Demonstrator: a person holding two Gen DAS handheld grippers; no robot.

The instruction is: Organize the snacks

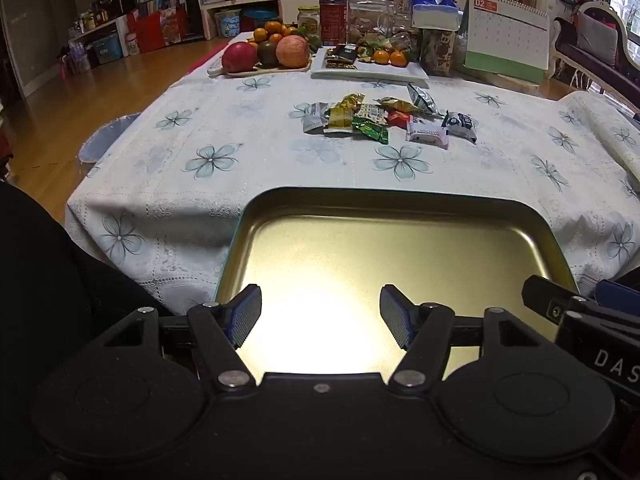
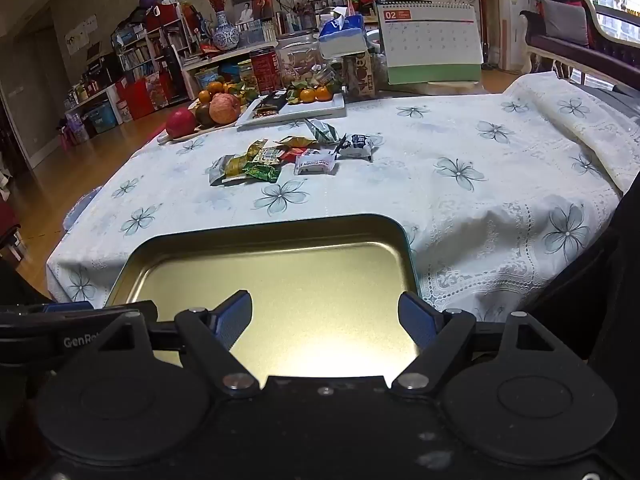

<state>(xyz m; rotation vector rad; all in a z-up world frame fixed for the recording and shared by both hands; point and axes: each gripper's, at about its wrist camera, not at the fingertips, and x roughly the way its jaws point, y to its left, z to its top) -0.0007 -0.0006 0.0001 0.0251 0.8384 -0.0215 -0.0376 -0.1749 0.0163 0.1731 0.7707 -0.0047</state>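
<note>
Both the left gripper (image 1: 321, 317) and right gripper (image 2: 325, 322) hang spread and empty over the gold tin tray (image 1: 400, 204), with the snack packets (image 1: 384, 118) piled well ahead on the flowered tablecloth (image 1: 240, 160).

A desk calendar (image 2: 430, 40) standing at the far side of the table shows the number "02" in a red box at its top left corner. A white snack packet (image 2: 315, 165) among the loose wrappers reads "HAWTHORN". White letters on the left gripper's (image 1: 320, 318) black housing read "GenRo", cut off. The right gripper's (image 2: 326, 324) housing reads "DAS", likewise cut off.
</note>
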